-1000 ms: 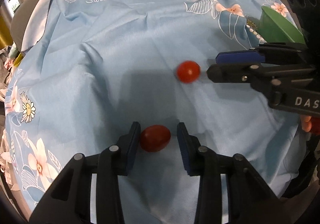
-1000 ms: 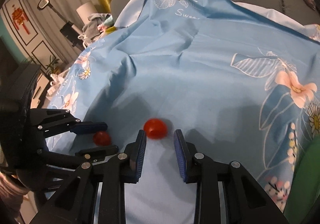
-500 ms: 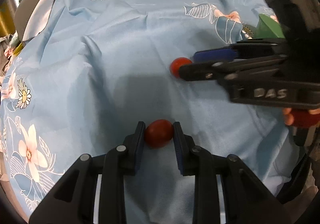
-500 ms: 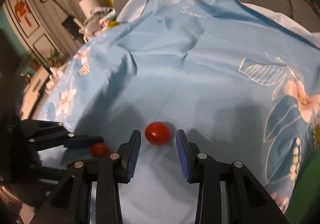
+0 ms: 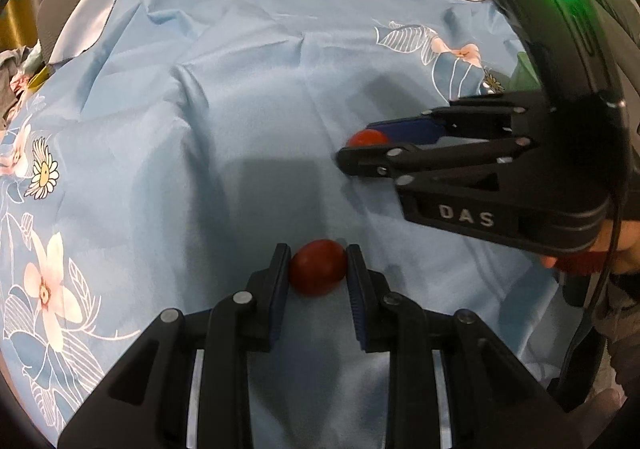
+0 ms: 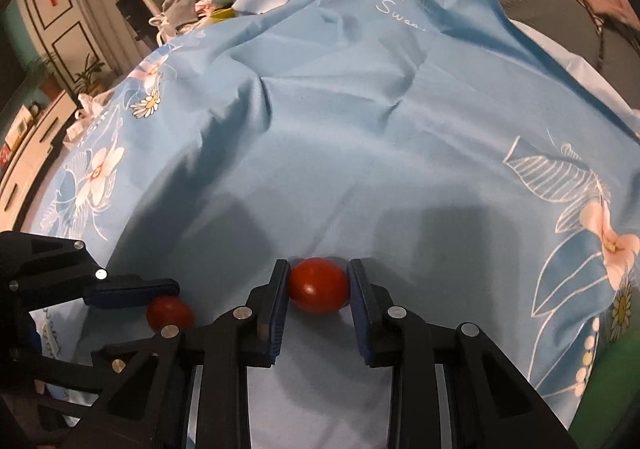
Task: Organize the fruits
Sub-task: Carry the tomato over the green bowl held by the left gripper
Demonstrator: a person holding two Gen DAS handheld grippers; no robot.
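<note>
Each gripper is closed on its own tomato so both can be cleared off the blue cloth point(image 5: 248, 121) together: the left gripper point(image 5: 318, 267) pinches the darker tomato point(image 5: 318, 267), the right gripper point(image 6: 319, 285) the brighter tomato point(image 6: 319, 285) beside it.

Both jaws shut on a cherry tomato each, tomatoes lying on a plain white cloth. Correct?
Not quite: the cloth is light blue with a flower and leaf print, not plain white, as both wrist views show. The rest holds: the left gripper is shut on the darker tomato, and the right gripper is shut on the brighter tomato.
</note>
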